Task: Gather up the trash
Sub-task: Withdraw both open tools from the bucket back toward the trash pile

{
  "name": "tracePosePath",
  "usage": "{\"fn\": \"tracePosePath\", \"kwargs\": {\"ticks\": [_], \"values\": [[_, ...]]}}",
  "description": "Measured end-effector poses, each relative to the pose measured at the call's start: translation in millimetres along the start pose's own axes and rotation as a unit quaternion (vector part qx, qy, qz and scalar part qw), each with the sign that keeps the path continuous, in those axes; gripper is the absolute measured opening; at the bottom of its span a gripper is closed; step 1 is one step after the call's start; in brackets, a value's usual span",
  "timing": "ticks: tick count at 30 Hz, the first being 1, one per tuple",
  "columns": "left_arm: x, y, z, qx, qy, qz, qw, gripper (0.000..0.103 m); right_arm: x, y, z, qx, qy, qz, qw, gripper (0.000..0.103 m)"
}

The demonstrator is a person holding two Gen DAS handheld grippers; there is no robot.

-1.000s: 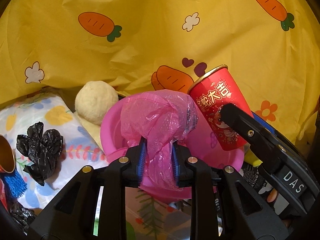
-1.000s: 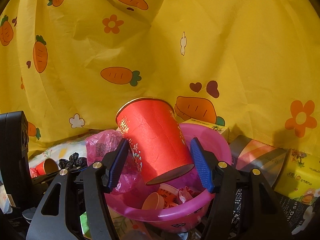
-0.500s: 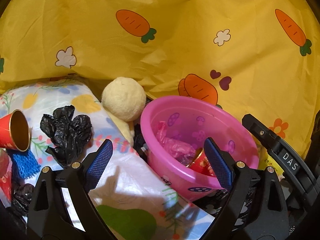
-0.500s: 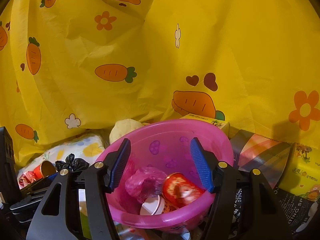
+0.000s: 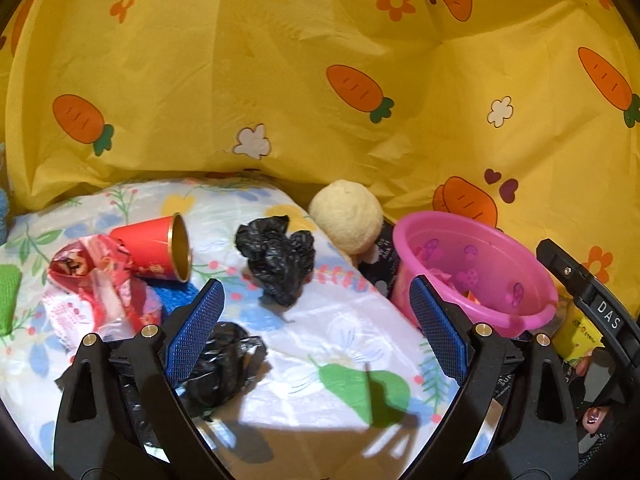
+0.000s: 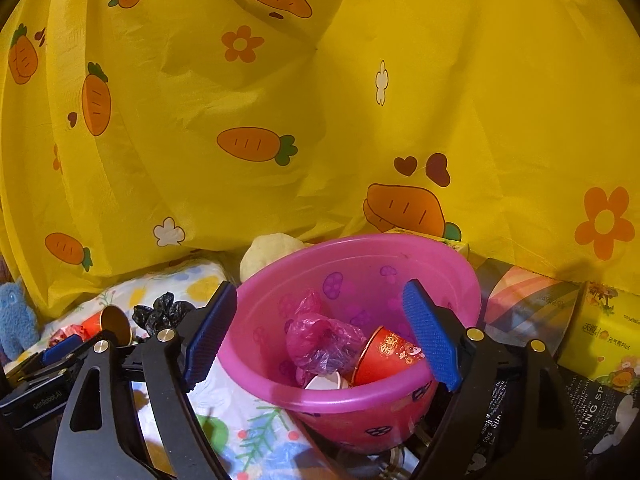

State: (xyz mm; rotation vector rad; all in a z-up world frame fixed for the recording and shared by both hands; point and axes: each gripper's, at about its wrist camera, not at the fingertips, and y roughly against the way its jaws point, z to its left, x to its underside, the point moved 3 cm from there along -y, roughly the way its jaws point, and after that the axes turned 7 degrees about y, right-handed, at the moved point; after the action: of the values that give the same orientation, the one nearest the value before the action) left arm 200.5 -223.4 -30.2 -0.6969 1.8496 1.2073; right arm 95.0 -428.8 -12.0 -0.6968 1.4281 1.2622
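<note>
The left gripper (image 5: 316,332) was spread wide and empty. The right gripper (image 6: 320,336) was opening, with nothing pressed between its pads. A black bag (image 5: 276,260) lay left of the basin (image 5: 528,280), a red cup (image 5: 156,248) farther left. Thin film could slip from the pads; the cup could roll away if nudged.

"DAS" on the right gripper (image 5: 608,316); "GenRobot.AI" on the left gripper (image 6: 46,396)
</note>
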Motion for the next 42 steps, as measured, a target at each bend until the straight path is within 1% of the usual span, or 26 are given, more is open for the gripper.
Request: {"fn": "tracePosePath", "kwargs": {"ticks": [3,9,17,24,29,35,40,42], "values": [[0.7,15.1,20.2,-0.026,0.012,-0.004,0.9996,0.092,3.3,10.0,16.1,-0.006,0.017,-0.002,1.000,0.086],[5.9,45.7,54.3,-0.080,0.014,-0.019,0.9966,0.092,12.0,29.9,51.0,-0.024,0.051,-0.012,0.998,0.087],[12.5,79.6,92.9,-0.105,0.034,-0.026,0.9935,0.092,24.4,46.2,95.5,-0.062,0.071,-0.006,0.996,0.087],[15.7,101.9,125.1,-0.130,0.051,-0.035,0.9895,0.092,36.3,51.0,141.6,-0.100,0.097,0.006,0.990,0.087],[17.3,118.0,158.2,-0.163,0.068,-0.044,0.9834,0.092,45.1,49.6,178.4,-0.134,0.117,0.018,0.984,0.087],[18.1,137.4,201.2,-0.205,0.094,-0.054,0.9728,0.092,54.6,41.7,225.1,-0.175,0.147,0.035,0.973,0.087],[19.9,148.2,233.0,-0.239,0.108,-0.056,0.9633,0.092,60.7,26.5,258.1,-0.199,0.164,0.052,0.965,0.086],[20.4,151.9,245.5,-0.248,0.116,-0.056,0.9602,0.092,62.7,18.8,268.5,-0.204,0.170,0.059,0.962,0.085]]}}
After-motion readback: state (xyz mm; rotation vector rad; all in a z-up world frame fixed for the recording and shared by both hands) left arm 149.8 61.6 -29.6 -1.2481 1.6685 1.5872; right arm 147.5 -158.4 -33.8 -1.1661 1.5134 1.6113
